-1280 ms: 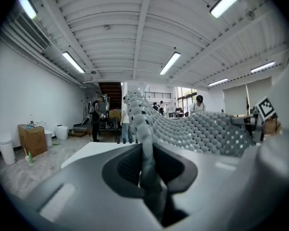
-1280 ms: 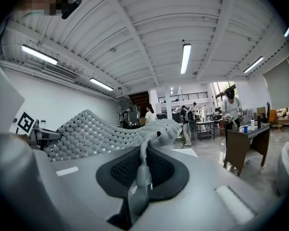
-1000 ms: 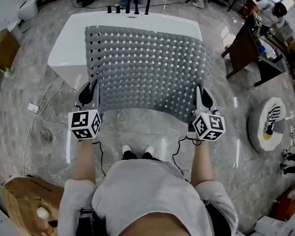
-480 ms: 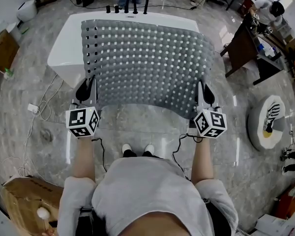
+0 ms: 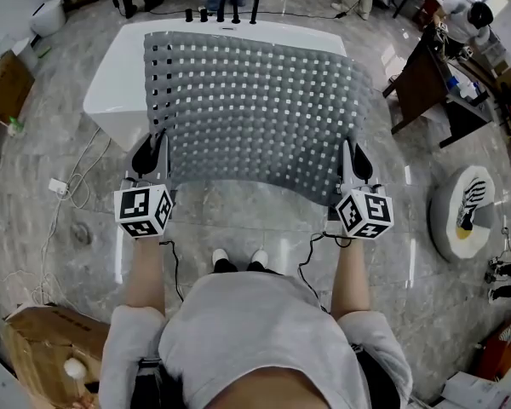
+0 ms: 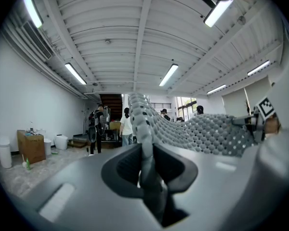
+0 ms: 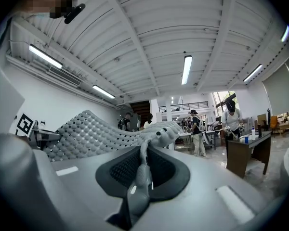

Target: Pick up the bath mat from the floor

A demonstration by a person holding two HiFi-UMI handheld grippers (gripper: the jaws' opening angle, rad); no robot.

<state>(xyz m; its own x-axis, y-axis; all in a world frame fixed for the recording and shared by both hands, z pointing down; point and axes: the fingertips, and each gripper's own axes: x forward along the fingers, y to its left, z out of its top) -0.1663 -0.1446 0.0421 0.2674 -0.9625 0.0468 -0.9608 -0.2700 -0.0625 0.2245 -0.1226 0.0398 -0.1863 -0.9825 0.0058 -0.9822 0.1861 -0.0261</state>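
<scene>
Your left tongs [image 5: 151, 153] pinch one near corner of the bath mat [image 5: 255, 109]; right tongs [image 5: 354, 162], just eased slightly, pinch the other. It's spread level, off the floor [image 5: 238, 220], over the bathtub [image 5: 111, 83].

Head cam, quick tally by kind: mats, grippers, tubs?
bath mat: 1
grippers: 2 (left gripper, right gripper, each clamped on a mat corner)
bathtub: 1
Total: 4
</scene>
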